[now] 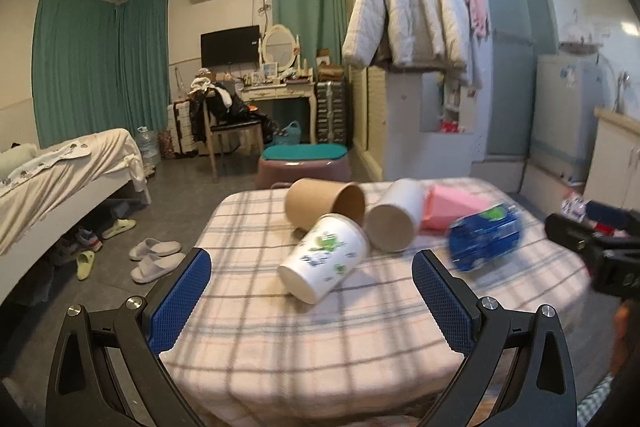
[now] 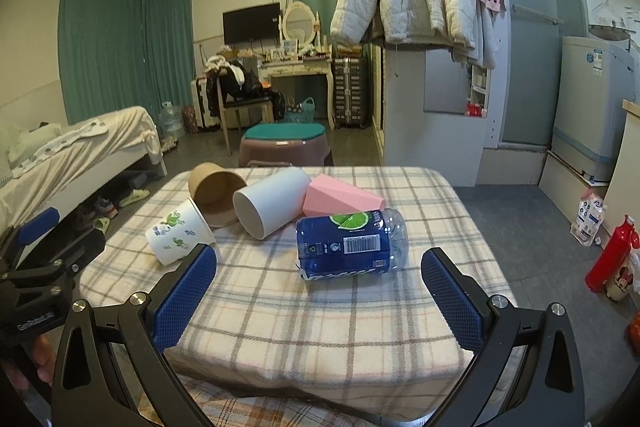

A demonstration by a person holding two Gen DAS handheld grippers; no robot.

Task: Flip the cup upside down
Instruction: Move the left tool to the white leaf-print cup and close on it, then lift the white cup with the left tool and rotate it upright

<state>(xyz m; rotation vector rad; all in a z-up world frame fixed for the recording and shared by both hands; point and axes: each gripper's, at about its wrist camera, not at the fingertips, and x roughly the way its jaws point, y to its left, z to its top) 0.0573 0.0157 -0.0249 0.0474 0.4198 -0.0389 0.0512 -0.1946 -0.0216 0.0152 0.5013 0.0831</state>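
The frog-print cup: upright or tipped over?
Tipped over. The frog-print cup lies on its side on the checked cloth, closed base toward the left gripper.

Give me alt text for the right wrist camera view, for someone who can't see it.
The open right gripper hovers over a plaid-covered table where a blue bottle, pink box and three cups lie on their sides: white, brown and frog-print. The left gripper shows at the left edge; a bedroom lies behind.

Three cups [image 2: 260,203], one bottle [image 2: 348,245], one pink block [image 2: 340,201].
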